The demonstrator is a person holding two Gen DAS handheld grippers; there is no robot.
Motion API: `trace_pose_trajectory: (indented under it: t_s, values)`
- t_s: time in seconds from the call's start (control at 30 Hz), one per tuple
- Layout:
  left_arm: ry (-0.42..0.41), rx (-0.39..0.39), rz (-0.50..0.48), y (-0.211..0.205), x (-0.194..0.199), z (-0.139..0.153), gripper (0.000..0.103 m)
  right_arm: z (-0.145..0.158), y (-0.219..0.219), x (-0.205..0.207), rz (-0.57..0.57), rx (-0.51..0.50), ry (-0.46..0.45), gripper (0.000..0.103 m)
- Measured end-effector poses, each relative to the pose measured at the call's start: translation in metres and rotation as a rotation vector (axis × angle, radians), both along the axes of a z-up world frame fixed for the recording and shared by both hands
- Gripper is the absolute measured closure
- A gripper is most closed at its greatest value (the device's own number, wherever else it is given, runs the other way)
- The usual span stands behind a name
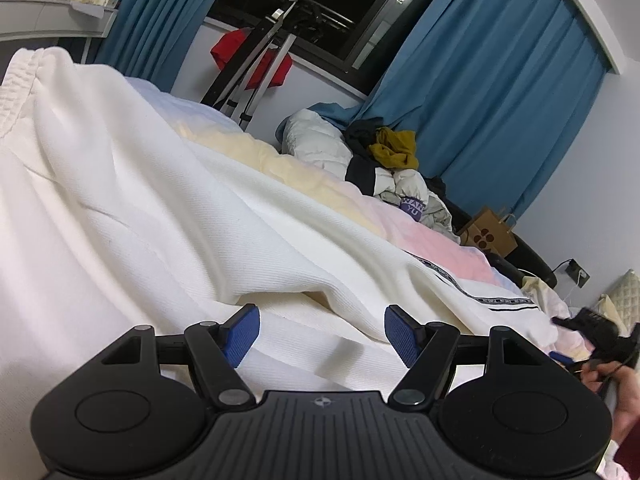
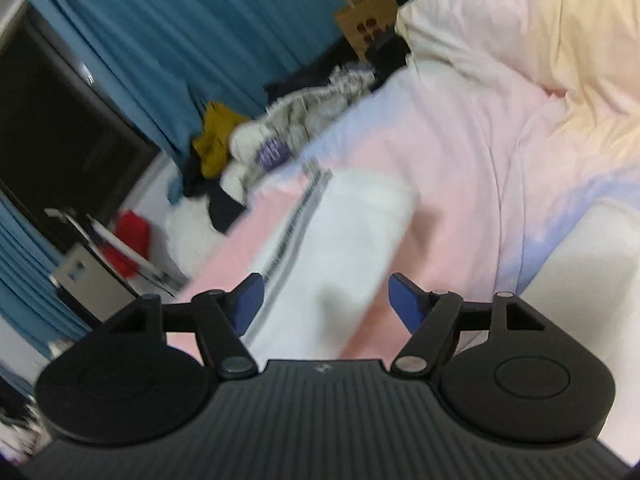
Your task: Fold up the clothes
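White trousers (image 1: 132, 200) with a ribbed waistband and a black lettered side stripe (image 1: 480, 294) lie spread over the bed. My left gripper (image 1: 322, 330) is open and empty, low over the white cloth. In the right wrist view one white trouser leg (image 2: 344, 248) with the striped edge lies on the pink sheet (image 2: 452, 168). My right gripper (image 2: 326, 304) is open and empty just above that leg. It also shows in the left wrist view (image 1: 596, 340) at the far right, held by a hand.
A pile of other clothes (image 1: 384, 160) sits at the bed's far edge by blue curtains (image 1: 492, 92). A brown paper bag (image 1: 490, 232) and a metal stand with a red garment (image 1: 252, 60) stand beyond. A crumpled pastel duvet (image 2: 560, 48) lies on the bed.
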State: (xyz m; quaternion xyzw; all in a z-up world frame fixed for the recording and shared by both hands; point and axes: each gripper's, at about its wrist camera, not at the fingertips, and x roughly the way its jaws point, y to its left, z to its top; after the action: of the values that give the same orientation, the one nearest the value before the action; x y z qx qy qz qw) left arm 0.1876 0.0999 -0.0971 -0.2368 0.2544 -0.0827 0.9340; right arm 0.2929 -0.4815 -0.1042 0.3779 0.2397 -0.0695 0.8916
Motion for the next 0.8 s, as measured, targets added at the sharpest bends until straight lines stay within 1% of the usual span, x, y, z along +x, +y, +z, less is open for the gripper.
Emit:
trace_pose_trajectory:
  t_s: [0.07, 0.1, 0.17, 0.2, 0.23, 0.27, 0.33, 0.47, 0.5, 0.53, 0.6, 0.67, 0.8]
  values:
    - [0.001, -0.003, 0.002, 0.001, 0.001, -0.001, 0.032, -0.01, 0.003, 0.016, -0.049, -0.023, 0.072, 0.032]
    - [0.001, -0.003, 0.003, 0.0, 0.002, -0.002, 0.032, -0.015, 0.002, 0.026, -0.079, 0.0, 0.097, 0.038]
    - [0.001, -0.001, 0.005, 0.0, 0.003, -0.003, 0.032, -0.019, 0.002, 0.046, -0.125, 0.037, 0.135, 0.074]
    - [0.0, -0.003, 0.005, 0.001, 0.003, -0.004, 0.032, -0.013, 0.007, 0.057, -0.129, 0.013, 0.156, 0.095]
    - [-0.002, -0.007, 0.005, 0.001, 0.004, -0.005, 0.032, -0.007, 0.011, 0.068, -0.133, -0.012, 0.176, 0.096]
    - [-0.003, -0.01, 0.005, 0.002, 0.004, -0.006, 0.032, 0.006, 0.018, 0.079, -0.115, -0.058, 0.181, 0.096]
    - [-0.006, -0.022, 0.004, 0.003, 0.004, -0.008, 0.032, 0.046, 0.04, 0.101, -0.054, -0.163, 0.114, 0.097]
    - [-0.011, -0.039, 0.005, 0.006, 0.004, -0.008, 0.032, 0.138, 0.072, 0.093, 0.048, -0.219, -0.232, 0.097]
    - [-0.012, -0.04, 0.005, 0.006, 0.004, -0.008, 0.032, 0.152, 0.073, 0.083, 0.051, -0.222, -0.303, 0.097]
    - [-0.012, -0.042, 0.005, 0.006, 0.003, -0.008, 0.032, 0.162, 0.07, 0.073, 0.049, -0.223, -0.354, 0.097]
    - [-0.012, -0.044, 0.005, 0.006, 0.003, -0.007, 0.032, 0.163, 0.056, 0.055, 0.013, -0.228, -0.381, 0.097]
    - [-0.012, -0.045, 0.003, 0.006, 0.002, -0.005, 0.032, 0.142, 0.035, 0.038, -0.036, -0.243, -0.321, 0.097]
    - [0.0, -0.04, -0.007, 0.004, 0.0, -0.004, 0.032, 0.056, -0.005, 0.004, -0.095, -0.17, -0.071, 0.097]
